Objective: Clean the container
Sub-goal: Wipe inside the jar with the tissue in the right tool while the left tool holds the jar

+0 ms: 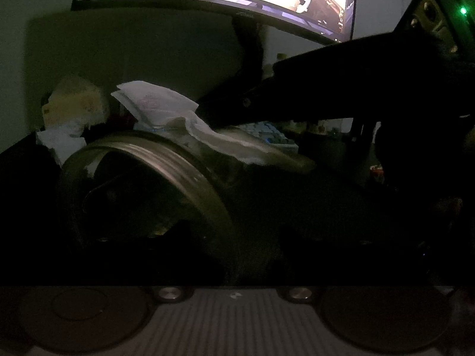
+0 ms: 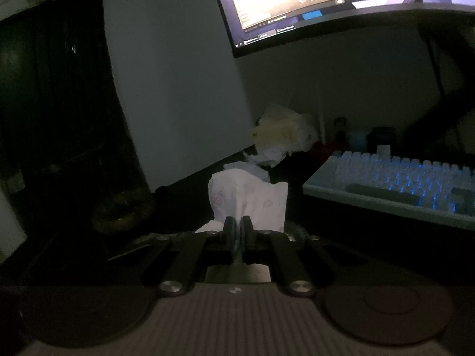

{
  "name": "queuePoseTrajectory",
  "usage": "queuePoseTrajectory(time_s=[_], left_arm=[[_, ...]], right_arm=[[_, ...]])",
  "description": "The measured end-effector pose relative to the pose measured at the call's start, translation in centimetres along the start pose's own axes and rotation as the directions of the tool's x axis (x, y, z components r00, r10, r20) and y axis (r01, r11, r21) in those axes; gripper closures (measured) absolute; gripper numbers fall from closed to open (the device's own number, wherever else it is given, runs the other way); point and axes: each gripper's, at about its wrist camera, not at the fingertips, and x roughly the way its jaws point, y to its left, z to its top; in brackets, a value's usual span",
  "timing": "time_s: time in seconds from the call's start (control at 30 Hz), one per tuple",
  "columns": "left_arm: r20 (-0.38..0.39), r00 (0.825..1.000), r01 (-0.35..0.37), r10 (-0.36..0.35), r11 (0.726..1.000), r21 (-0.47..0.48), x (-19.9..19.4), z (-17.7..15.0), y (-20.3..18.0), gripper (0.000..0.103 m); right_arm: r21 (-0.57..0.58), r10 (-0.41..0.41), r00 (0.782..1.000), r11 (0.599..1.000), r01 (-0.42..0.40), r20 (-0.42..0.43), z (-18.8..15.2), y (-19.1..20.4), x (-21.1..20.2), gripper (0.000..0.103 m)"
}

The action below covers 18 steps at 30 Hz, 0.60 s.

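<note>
my right gripper (image 2: 237,231) pinches a white printed tissue (image 2: 252,198), laid over the glass jar (image 1: 142,184) lying between my left gripper's dark fingers; left grip unclear. keyboard (image 2: 400,184) far right.

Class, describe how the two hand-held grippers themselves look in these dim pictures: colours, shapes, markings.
The right hand-held gripper has black fingers on black linkage bars with silver pivot screws, above a grey ribbed body with dark round discs. From outside it shows black, with a green light. The left's body looks alike.
</note>
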Motion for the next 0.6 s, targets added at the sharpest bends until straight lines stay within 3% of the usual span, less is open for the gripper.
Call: queuePoseTrajectory(time_s=[0.23, 0.43, 0.6], left_arm=[[0.000, 1.000, -0.006, 0.006, 1.000, 0.000, -0.5, -0.9, -0.8, 0.039], [-0.001, 1.000, -0.010, 0.010, 1.000, 0.001, -1.6, -2.1, -2.5, 0.037], [-0.007, 1.000, -0.020, 0.020, 1.000, 0.004, -1.1, -1.6, -5.6, 0.037]], right_arm=[[-0.034, 0.072, 0.997, 0.997, -0.073, -0.029, 0.3, 0.7, 0.1, 0.097], [-0.003, -0.049, 0.999, 0.999, 0.049, -0.017, 0.4, -0.8, 0.4, 0.096], [-0.042, 0.014, 1.000, 0.999, -0.014, -0.017, 0.1, 0.5, 0.1, 0.096]])
